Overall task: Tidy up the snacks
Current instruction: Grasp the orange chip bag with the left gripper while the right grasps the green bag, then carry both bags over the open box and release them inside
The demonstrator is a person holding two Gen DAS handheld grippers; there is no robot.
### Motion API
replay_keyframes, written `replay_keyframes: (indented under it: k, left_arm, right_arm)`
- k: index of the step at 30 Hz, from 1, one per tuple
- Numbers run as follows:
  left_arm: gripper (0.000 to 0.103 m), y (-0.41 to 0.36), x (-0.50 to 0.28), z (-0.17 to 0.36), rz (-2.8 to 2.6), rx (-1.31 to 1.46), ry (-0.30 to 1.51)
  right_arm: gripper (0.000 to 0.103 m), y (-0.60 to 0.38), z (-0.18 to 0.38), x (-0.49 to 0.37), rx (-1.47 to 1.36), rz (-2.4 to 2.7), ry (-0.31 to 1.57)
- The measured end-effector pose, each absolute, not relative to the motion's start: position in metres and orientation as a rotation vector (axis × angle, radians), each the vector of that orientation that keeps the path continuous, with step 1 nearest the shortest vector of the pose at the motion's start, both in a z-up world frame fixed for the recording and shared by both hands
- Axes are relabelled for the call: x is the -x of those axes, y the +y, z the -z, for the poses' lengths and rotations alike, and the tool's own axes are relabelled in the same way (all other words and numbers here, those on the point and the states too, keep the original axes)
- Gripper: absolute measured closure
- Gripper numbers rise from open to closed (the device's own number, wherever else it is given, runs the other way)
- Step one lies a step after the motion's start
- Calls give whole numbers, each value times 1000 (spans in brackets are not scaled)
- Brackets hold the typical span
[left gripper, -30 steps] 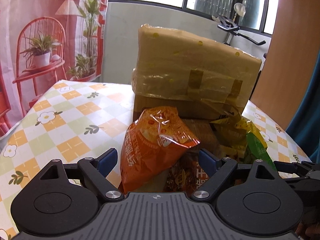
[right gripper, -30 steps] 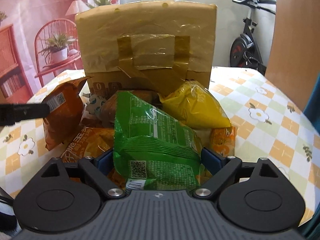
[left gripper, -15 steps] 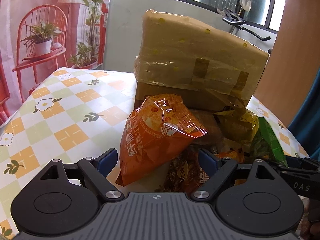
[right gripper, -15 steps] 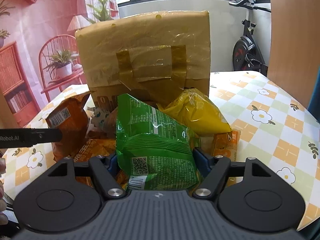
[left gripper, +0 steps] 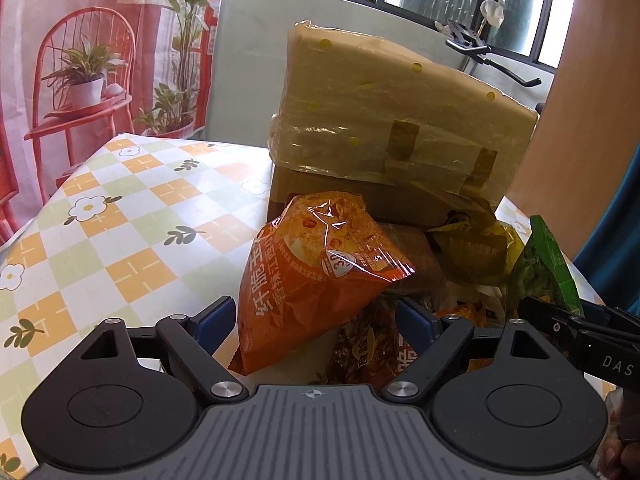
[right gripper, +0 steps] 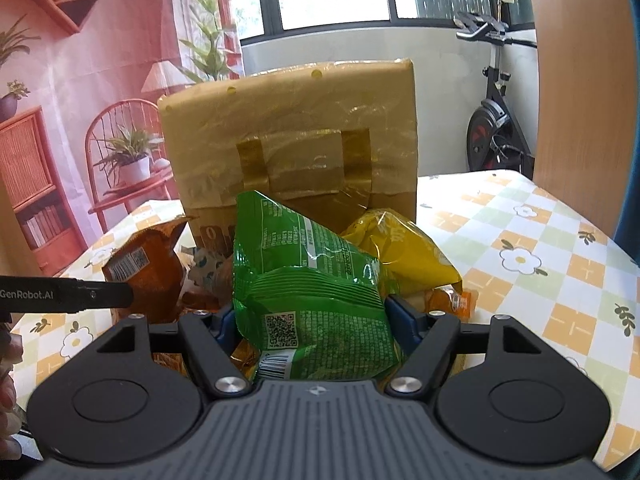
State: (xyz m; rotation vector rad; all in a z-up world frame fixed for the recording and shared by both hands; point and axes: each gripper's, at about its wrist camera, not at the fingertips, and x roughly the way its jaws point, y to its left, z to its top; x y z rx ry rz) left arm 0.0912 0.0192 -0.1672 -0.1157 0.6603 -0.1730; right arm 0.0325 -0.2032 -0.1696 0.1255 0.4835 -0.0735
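Pinching the green snack bag (right gripper: pixel 308 300), the right gripper (right gripper: pixel 310 320) should lift straight up; the left gripper (left gripper: pixel 316 316) gapes around the orange snack bag (left gripper: pixel 312 276)

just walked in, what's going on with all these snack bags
A person is sorting a pile of snack bags in front of a taped cardboard box on a checkered tablecloth, one claw in each hand. The right claw has just closed on the green snack bag. The left claw is open around the orange snack bag, not gripping.
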Motion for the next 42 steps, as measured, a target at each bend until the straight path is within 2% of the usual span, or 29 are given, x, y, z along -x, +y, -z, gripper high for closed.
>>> replay_keyframes:
  k: [7,14,21,23,42]
  left_arm:
    - [16,22,-107,163,165,110,646]
    - [19,16,-129,182,173,96,718]
    - [44,25,-121,180,157,124,666]
    - [48,29,-115,178,144,143,644]
    - [51,38,-99,148,144,171,494]
  right_arm:
    - [30,-199,165,-27,-118,50,414]
    - [30,-196,159,-21,-96,52,342]
    - [30,-198,163,-25,-100,46,368]
    - [30,-200,164,-25,-108,50,374]
    - [30,-202,157,-24,-98,55,347]
